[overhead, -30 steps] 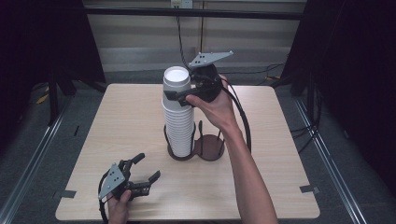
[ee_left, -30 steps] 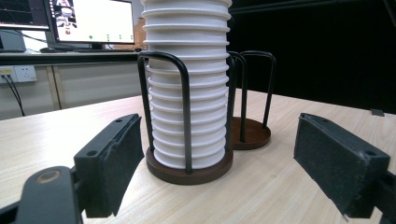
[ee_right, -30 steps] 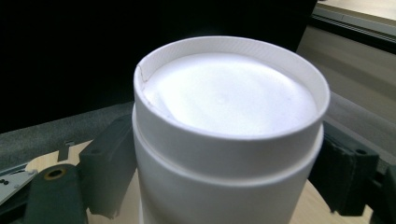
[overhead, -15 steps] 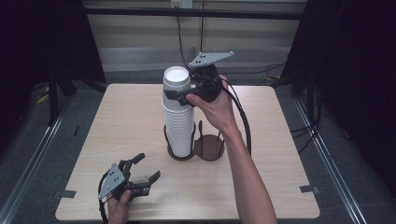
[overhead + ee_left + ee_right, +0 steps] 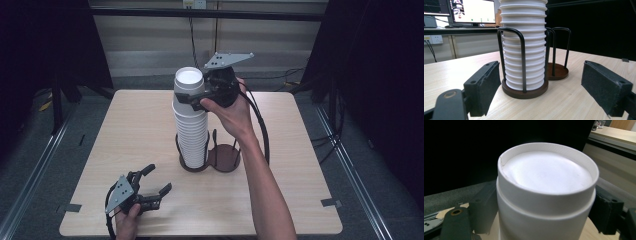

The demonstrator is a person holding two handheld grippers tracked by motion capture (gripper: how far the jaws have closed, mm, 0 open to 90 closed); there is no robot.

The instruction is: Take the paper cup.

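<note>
High view: I am holding the right gripper [image 5: 192, 98] at the top of the cup stack [image 5: 192, 132], its jaws closing on either side of the top cup [image 5: 188, 80]. The stack is standing upside down in the left ring of a dark two-ring holder [image 5: 225, 159] at the middle of the table [image 5: 300, 165]; the right ring is standing just beside it. I am resting the left gripper [image 5: 154, 180] near the table's front left corner, well apart from the stack, with its jaws spread wide and holding nothing.

Right gripper view: the top cup [image 5: 546, 192] is sitting between the two black jaws, both pads pressing against its wall just under the bottom rim.

Left gripper view: the stack [image 5: 524, 47] is rising inside the holder's [image 5: 524, 92] black wire hoops, ahead of the open jaws and not touching them. A monitor [image 5: 472, 11] is glowing on a desk behind the table [image 5: 564, 100].
</note>
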